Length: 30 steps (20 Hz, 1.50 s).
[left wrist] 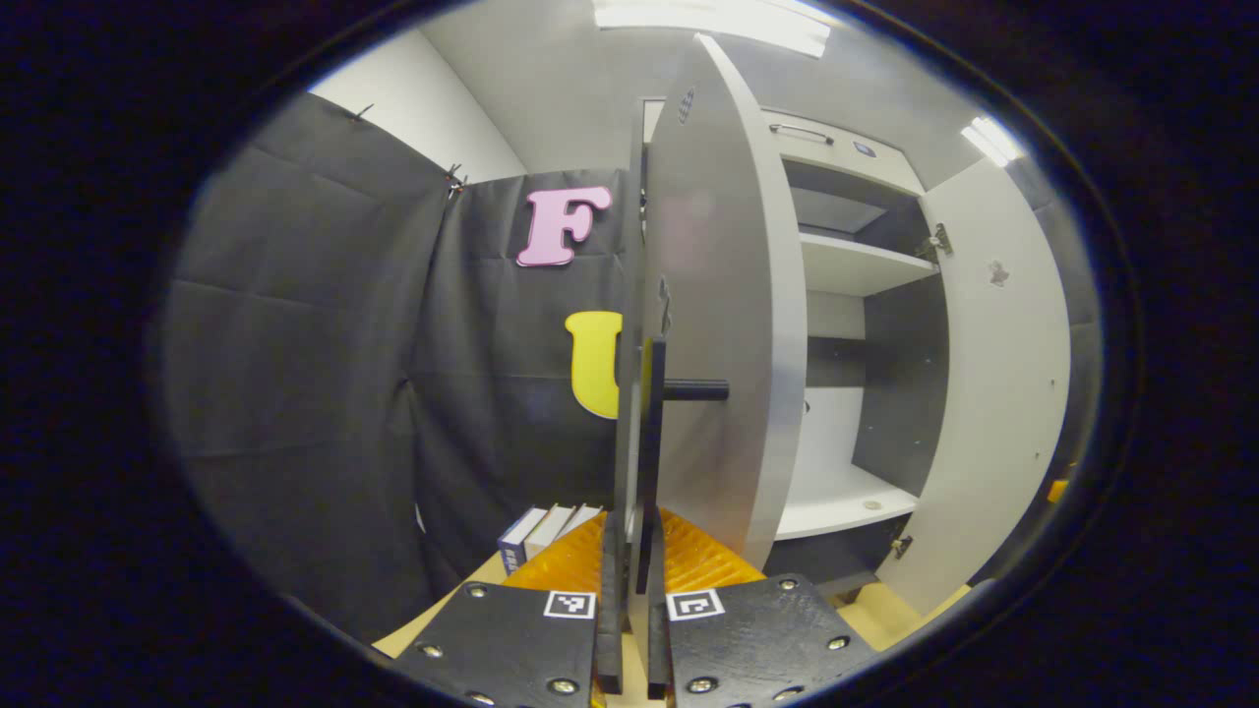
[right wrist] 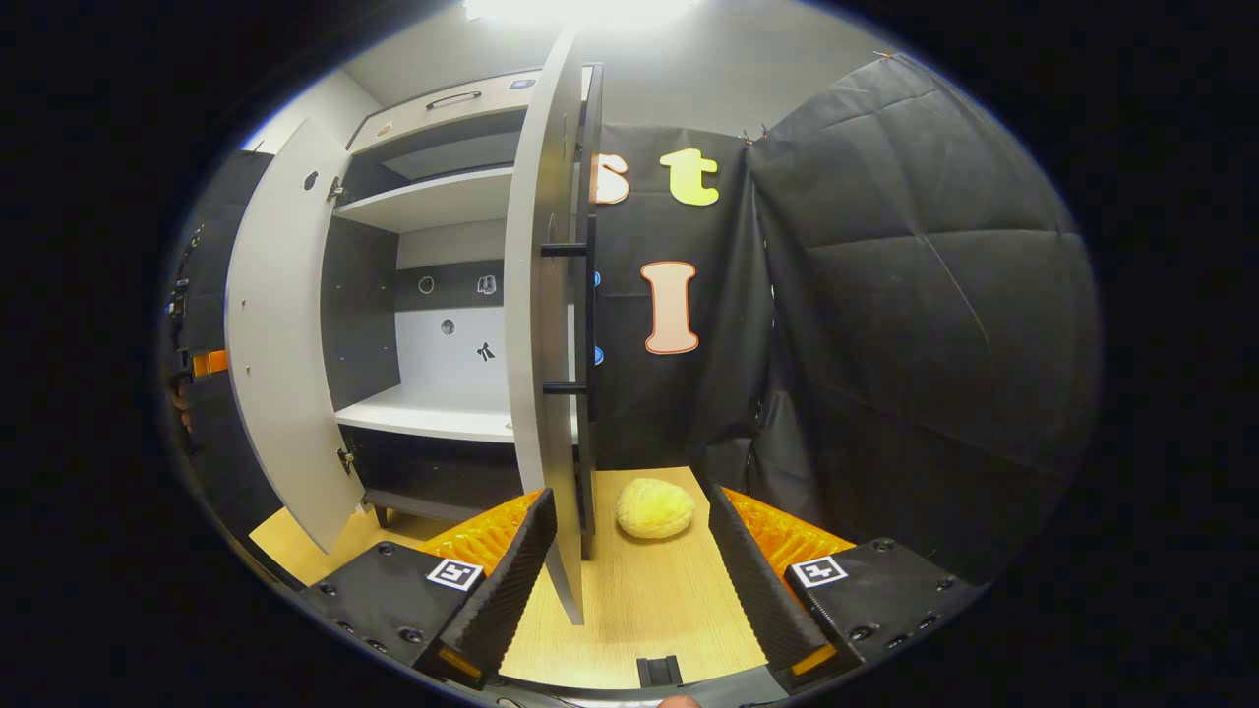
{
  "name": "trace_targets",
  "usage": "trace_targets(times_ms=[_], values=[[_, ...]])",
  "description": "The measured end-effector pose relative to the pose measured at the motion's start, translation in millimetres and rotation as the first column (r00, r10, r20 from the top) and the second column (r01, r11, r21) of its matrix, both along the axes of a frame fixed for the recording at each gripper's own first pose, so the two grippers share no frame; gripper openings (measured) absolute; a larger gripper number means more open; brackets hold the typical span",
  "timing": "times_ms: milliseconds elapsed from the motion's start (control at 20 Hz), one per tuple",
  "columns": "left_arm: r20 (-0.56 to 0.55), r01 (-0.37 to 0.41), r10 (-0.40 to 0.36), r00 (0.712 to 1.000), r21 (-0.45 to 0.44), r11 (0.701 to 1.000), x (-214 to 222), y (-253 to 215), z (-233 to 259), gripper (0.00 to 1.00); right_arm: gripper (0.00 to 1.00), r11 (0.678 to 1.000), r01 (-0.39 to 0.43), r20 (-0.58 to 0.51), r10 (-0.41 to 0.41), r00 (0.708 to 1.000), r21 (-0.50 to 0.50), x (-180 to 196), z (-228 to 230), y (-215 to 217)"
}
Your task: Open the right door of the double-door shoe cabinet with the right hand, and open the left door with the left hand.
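Both doors of the shoe cabinet [right wrist: 433,295] stand wide open. The left gripper [left wrist: 629,590] has its jaws pinching the black handle [left wrist: 651,442] of the left door [left wrist: 723,324]. The right gripper [right wrist: 629,580] has its jaws spread around the right door's [right wrist: 536,324] edge, near a yellow sponge [right wrist: 655,508] on the tabletop [right wrist: 649,600].

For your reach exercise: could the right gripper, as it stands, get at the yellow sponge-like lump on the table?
Probably yes: the right gripper is open, and the yellow lump lies on bare table ahead between its fingers, beside the open door's edge.

Left gripper [left wrist: 629,551] clamped on door handle [left wrist: 651,442].
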<state>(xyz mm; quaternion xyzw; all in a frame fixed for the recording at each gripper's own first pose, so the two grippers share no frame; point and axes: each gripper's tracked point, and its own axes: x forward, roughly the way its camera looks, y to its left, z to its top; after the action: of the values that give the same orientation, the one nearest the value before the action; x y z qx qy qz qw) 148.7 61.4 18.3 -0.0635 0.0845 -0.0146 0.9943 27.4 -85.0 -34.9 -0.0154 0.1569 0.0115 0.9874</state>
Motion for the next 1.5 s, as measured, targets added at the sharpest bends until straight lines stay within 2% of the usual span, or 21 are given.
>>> trace_targets(times_ms=[100, 200, 450, 550, 700, 750, 800, 850, 900, 950, 1050, 1200, 1250, 1350, 1450, 1500], values=[[0.004, -0.04, 0.04, 0.999, 0.034, 0.999, 4.1, 17.8, 0.0, 0.1, 0.98, 1.0, 0.002, 0.007, -0.002, 1.0, 0.003, -1.5, 3.4, 0.1], [-0.006, -0.008, 0.008, 1.0, -0.011, 1.0, 4.9, 21.8, -1.8, 0.02, 0.98, 1.0, 0.0, 0.013, 0.0, 1.0, 0.007, -3.1, 5.9, 1.0], [-0.001, -0.018, 0.018, 1.0, 0.023, 1.0, -0.5, 24.4, -1.1, 0.02, 0.98, 1.0, -0.02, 0.023, 0.02, 1.0, 0.003, -12.0, 12.0, 4.0], [0.015, -0.073, 0.073, 0.997, 0.042, 0.996, -13.0, 35.2, 3.3, 0.0, 0.98, 0.999, -0.034, 0.029, 0.034, 0.999, -0.004, -17.2, 15.8, 3.1], [0.011, -0.095, 0.095, 0.995, 0.033, 0.995, -40.4, 32.2, 6.4, 0.02, 0.98, 0.998, -0.065, 0.04, 0.065, 0.997, -0.004, -24.4, 21.3, 2.4], [0.01, -0.109, 0.109, 0.994, 0.037, 0.993, -51.5, 33.8, 6.9, 0.02, 0.93, 0.997, -0.079, 0.049, 0.079, 0.996, -0.001, -27.5, 24.6, 3.9], [0.01, -0.128, 0.128, 0.992, 0.046, 0.991, -63.5, 36.6, 8.4, 0.0, 0.98, 0.996, -0.095, 0.058, 0.094, 0.994, 0.003, -30.9, 26.4, 6.1], [0.015, -0.141, 0.141, 0.99, 0.054, 0.989, -75.5, 36.0, 11.3, 0.02, 0.98, 0.994, -0.112, 0.066, 0.112, 0.992, 0.004, -34.1, 28.1, 7.1], [0.023, -0.148, 0.147, 0.989, 0.059, 0.987, -86.8, 32.5, 15.3, 0.0, 0.98, 0.992, -0.13, 0.071, 0.129, 0.989, 0.0, -37.7, 28.6, 8.1], [0.03, -0.147, 0.146, 0.989, 0.064, 0.987, -99.3, 26.8, 17.5, 0.06, 0.98, 0.989, -0.147, 0.075, 0.147, 0.986, -0.005, -41.2, 29.1, 9.3], [0.042, -0.137, 0.134, 0.99, 0.081, 0.987, -117.9, 16.7, 22.6, 0.08, 0.98, 0.985, -0.173, 0.081, 0.174, 0.981, -0.012, -47.8, 29.8, 12.2], [0.059, -0.113, 0.107, 0.993, 0.111, 0.987, -141.4, 2.0, 25.1, 0.37, 0.98, 0.982, -0.19, 0.099, 0.188, 0.977, 0.01, -58.4, 31.7, 21.7], [0.071, -0.106, 0.099, 0.993, 0.107, 0.989, -148.1, -3.3, 27.5, 0.39, 0.98, 0.981, -0.192, 0.107, 0.189, 0.976, 0.021, -59.7, 33.1, 26.1], [0.092, -0.07, 0.062, 0.994, 0.091, 0.993, -159.2, -17.0, 31.1, 0.66, 0.98, 0.982, -0.188, 0.121, 0.183, 0.976, 0.035, -62.3, 36.2, 31.0], [0.116, -0.07, 0.059, 0.991, 0.095, 0.993, -170.5, -16.7, 31.3, 0.94, 0.98, 0.982, -0.187, 0.136, 0.181, 0.974, 0.034, -69.2, 39.4, 36.8], [0.121, -0.074, 0.062, 0.991, 0.096, 0.993, -175.5, -14.5, 29.7, 0.94, 0.98, 0.983, -0.184, 0.144, 0.179, 0.973, 0.023, -73.3, 40.7, 37.3]])
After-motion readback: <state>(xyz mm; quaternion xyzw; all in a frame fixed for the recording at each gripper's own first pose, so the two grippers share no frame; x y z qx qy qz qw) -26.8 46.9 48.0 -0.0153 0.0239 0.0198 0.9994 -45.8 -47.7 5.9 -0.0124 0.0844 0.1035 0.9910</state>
